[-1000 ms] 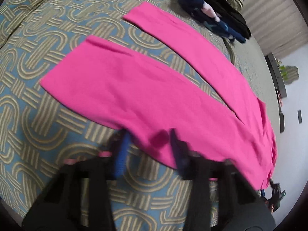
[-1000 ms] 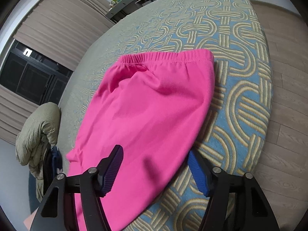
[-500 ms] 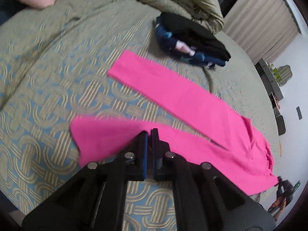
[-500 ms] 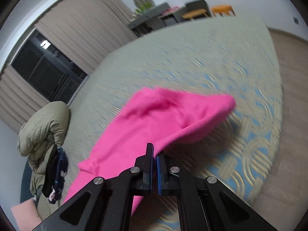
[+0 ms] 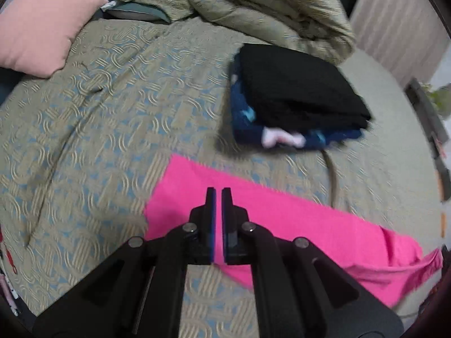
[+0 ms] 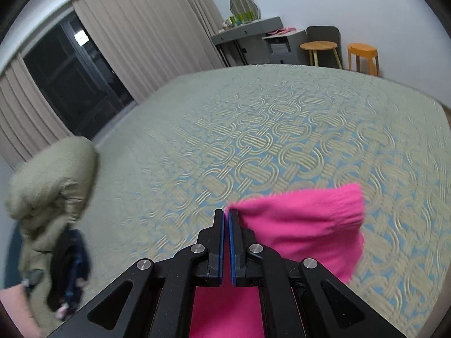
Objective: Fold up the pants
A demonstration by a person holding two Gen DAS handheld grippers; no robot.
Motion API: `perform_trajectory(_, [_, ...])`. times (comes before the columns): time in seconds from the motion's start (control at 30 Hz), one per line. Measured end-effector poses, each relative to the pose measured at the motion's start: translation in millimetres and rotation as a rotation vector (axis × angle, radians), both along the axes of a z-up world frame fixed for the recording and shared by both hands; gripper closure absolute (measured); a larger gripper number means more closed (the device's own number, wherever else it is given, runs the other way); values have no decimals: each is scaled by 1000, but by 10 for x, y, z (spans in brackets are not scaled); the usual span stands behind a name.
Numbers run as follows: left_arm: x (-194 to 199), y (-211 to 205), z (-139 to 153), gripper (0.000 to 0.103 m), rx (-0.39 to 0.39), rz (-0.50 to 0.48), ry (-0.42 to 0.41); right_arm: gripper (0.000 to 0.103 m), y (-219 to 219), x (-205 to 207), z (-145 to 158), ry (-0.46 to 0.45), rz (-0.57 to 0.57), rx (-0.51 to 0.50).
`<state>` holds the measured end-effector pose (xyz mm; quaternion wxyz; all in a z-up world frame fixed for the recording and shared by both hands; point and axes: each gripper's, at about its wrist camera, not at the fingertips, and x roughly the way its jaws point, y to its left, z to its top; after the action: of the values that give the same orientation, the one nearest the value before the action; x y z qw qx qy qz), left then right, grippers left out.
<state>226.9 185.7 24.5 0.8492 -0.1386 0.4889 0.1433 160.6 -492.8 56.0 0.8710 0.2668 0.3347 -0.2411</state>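
Observation:
The bright pink pants (image 5: 282, 219) lie on the patterned bedspread (image 5: 98, 129). In the left wrist view one leg stretches from the middle to the lower right, and my left gripper (image 5: 217, 194) is shut above it; the fabric it pinches is hidden under the jaws. In the right wrist view my right gripper (image 6: 226, 214) is shut on the edge of the pants (image 6: 304, 222) near the waistband and holds that end lifted off the bed, the cloth hanging to the right.
A stack of folded dark clothes (image 5: 293, 98) lies beyond the pants, with a bunched olive duvet (image 5: 267, 8) behind and a pink pillow (image 5: 36, 22) at far left. Curtains, a window, a grey desk (image 6: 253, 36) and stools (image 6: 363, 56) stand past the bed.
Both grippers closed on the pants a second ago and have lifted them. The near leg has been carried up and over towards the far leg, and the waist end has risen.

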Motion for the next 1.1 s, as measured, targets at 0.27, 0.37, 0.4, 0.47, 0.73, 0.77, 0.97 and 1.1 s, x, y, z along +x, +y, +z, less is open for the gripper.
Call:
perform_trajectory(0.27, [133, -32, -248, 78, -20, -143, 62, 98, -14, 418, -594, 222, 125, -16])
perform_trajectory(0.37, [-62, 59, -257, 41, 83, -184, 32, 91, 206, 284, -587, 247, 238, -106])
perform_trajectory(0.4, [-127, 95, -264, 40, 126, -198, 23, 89, 288, 254, -561, 249, 262, -124])
perform_trajectory(0.47, [-210, 164, -299, 40, 178, -248, 29, 87, 417, 171, -522, 262, 310, -163])
perform_trajectory(0.73, [-207, 55, -608, 40, 232, -482, 80, 78, 847, 122, -468, 327, 393, -286])
perform_trajectory(0.77, [-193, 33, -639, 40, 238, -494, 85, 78, 936, 131, -456, 325, 415, -290])
perform_trajectory(0.97, [-43, -203, -865, 42, 238, -627, 113, 77, 1802, 296, -436, 315, 659, -339])
perform_trajectory(1.1, [177, -152, -954, 101, 207, -600, 147, 77, 2763, 503, -507, 295, 904, -377])
